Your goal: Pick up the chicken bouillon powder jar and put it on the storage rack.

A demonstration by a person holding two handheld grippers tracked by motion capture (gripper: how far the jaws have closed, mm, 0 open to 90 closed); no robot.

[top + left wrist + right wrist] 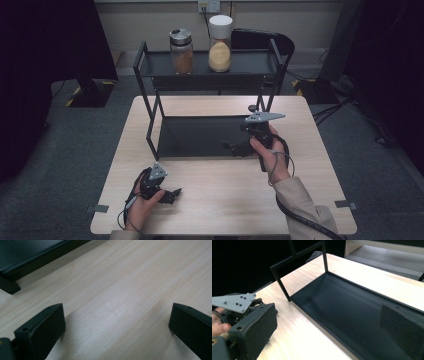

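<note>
Left gripper (169, 195): jaws wide, empty, low over bare surface (125, 290). Right gripper (239, 148): jaws wide, empty, above the black rack (352, 307) lower shelf, which lies between and ahead of them

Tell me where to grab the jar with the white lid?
Grip the jar with the white lid around its straight round body, below the lid. Come from the table side, probably with the right hand-held gripper; the other jar crowds its left.

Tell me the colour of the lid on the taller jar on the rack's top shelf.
White. The taller jar's lid shows best in the high view.
</note>
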